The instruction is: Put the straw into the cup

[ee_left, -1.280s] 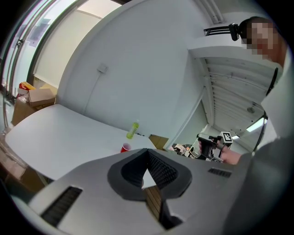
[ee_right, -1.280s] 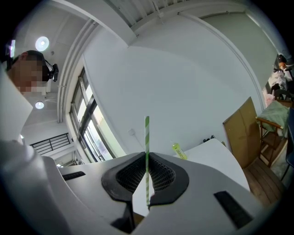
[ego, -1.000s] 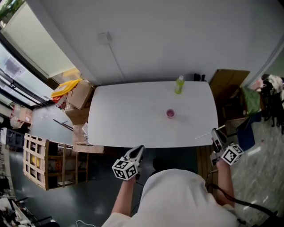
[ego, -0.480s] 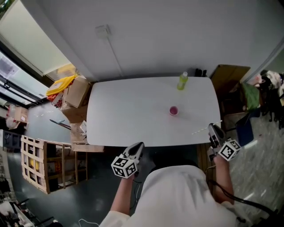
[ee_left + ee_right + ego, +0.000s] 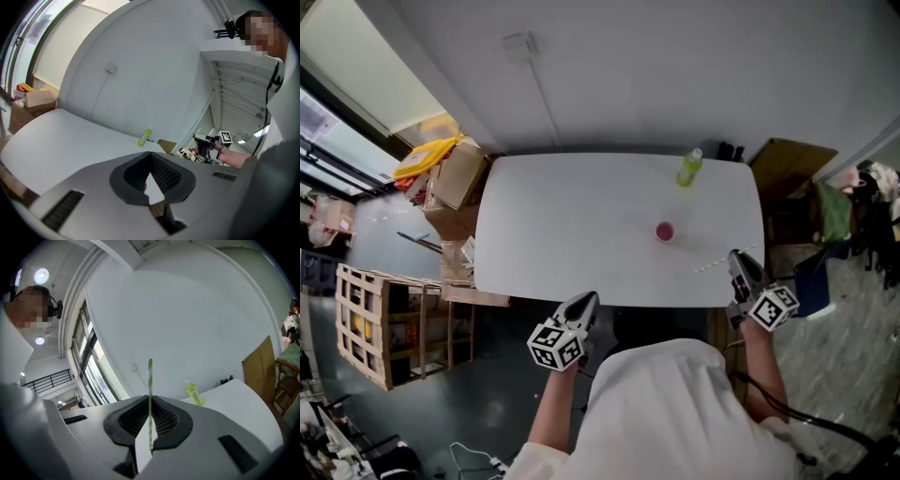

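Two handheld tools sit nearest, either side of the person's white-shirted torso at the bottom of the head view. On the left, the left tool (image 5: 586,300) hangs over dark floor, just short of the near edge of the bench (image 5: 553,225), with its jaws closed together on nothing. On the right, the right tool (image 5: 737,258) is at the bench's near right corner, its jaws clamped on a green-and-white striped straw (image 5: 711,264). From above, the straw is only a thin pale line pointing left over the bench top. In the right gripper view it stands upright between the pads and pokes well above them. The bench is plain white with rounded corners. Farther in, a small pink cup (image 5: 665,232) stands on it, apart from the straw. At the far edge stands a yellow-green bottle (image 5: 689,167). Behind that is a pale grey wall with a small box (image 5: 521,45) and a cable running down from it. Cardboard boxes (image 5: 455,183) and a wooden crate (image 5: 380,323) sit left of the bench, beside a window. A brown board (image 5: 787,164) leans at the right. Each tool's grey body fills the lower half of its own view and covers the near bench. The straw's lower end is hidden inside the jaws. Whatever the cup may hold is too small to make out, and the bottle's label is unreadable.
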Action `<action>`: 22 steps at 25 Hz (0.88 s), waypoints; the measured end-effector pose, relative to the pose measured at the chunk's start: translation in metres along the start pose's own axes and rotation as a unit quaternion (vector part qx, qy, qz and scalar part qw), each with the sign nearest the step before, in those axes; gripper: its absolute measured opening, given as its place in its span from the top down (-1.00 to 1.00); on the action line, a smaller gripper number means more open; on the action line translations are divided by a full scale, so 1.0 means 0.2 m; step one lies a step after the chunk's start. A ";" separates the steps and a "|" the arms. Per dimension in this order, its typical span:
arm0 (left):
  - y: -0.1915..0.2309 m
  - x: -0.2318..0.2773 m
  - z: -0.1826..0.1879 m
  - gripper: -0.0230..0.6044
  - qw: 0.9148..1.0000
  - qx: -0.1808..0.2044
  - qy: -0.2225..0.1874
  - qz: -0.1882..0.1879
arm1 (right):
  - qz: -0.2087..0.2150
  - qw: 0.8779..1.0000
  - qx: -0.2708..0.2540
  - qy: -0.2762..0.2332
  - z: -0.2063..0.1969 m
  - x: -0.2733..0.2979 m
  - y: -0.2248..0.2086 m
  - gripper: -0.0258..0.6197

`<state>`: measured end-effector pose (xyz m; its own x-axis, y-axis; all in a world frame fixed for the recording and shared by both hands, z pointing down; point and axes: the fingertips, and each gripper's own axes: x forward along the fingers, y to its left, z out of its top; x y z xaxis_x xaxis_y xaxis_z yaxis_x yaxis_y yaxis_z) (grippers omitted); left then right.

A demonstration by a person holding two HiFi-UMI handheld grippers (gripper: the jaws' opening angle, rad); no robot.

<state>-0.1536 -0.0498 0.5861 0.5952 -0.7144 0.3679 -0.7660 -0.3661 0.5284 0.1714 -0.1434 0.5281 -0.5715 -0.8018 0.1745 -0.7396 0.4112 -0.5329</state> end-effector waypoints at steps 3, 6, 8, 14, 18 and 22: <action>-0.01 0.02 0.02 0.92 1.000 -0.007 -0.009 0.015 | 0.013 1.000 -0.008 0.015 0.00 0.10 -0.05 0.78; 0.00 0.05 0.02 0.92 0.999 -0.013 -0.019 0.033 | 0.025 0.999 -0.016 0.033 -0.01 0.21 -0.11 0.78; 0.01 0.07 0.01 0.92 0.998 -0.020 -0.023 0.047 | 0.031 0.998 -0.019 0.047 -0.03 0.28 -0.17 0.78; -0.02 0.16 -0.05 0.92 0.996 -0.035 -0.012 0.076 | 0.051 0.995 -0.023 0.080 -0.09 0.49 -0.30 0.78; -0.01 0.19 -0.07 0.92 0.995 -0.045 -0.001 0.091 | 0.069 0.992 -0.029 0.102 -0.14 0.63 -0.33 0.78; 0.00 0.24 -0.10 0.92 0.993 -0.054 0.006 0.104 | 0.080 0.989 -0.032 0.122 -0.23 0.76 -0.38 0.78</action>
<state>-0.1206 -0.0731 0.6193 0.4298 -0.7609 0.4861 -0.8425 -0.1442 0.5191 0.1240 -0.2766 0.6323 -0.7464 -0.5986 0.2908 -0.6488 0.5569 -0.5186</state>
